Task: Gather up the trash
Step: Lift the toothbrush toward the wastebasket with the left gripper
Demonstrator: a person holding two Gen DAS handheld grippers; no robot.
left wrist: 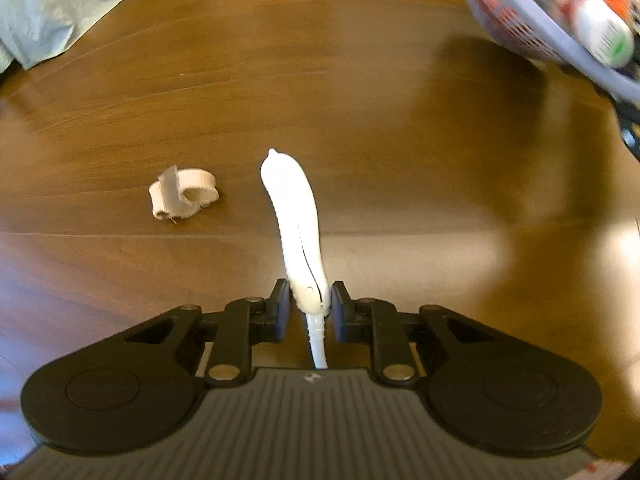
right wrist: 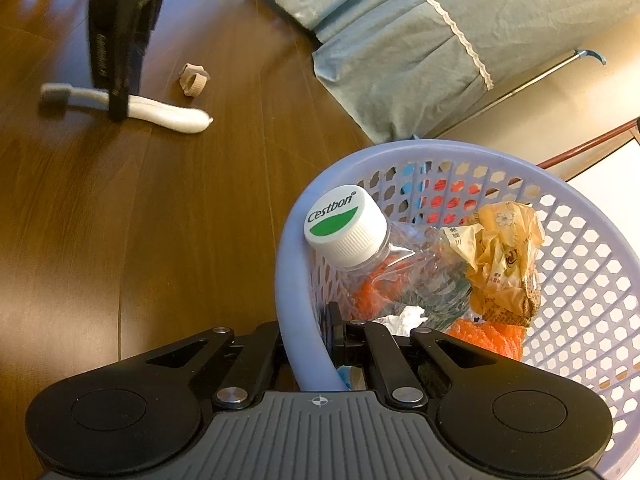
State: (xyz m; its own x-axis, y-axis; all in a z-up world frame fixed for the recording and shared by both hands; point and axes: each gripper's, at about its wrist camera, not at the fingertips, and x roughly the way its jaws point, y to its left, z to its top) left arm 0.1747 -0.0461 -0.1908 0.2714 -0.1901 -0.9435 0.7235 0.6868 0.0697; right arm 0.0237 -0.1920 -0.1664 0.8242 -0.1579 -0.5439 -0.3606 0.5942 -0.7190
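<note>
White toothbrush (left wrist: 294, 224) on brown wood-grain floor (left wrist: 400, 120), beige band (left wrist: 182, 194) left, lilac hexagon-holed basket (right wrist: 580, 280) right.

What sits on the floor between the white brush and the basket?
Nothing: bare wooden floor between the white brush and the lavender basket, clearest in the right wrist view. The beige fabric scrap lies beyond the brush, off that line.

- Lighting: warm, bright indoor light; soft glare streaks on wooden floor (left wrist: 360, 80).
- Shadows: broad, soft-edged.
- Distortion: strong fisheye bending at edges.
- Blur: basket (left wrist: 532, 28) smeared in left view.
</note>
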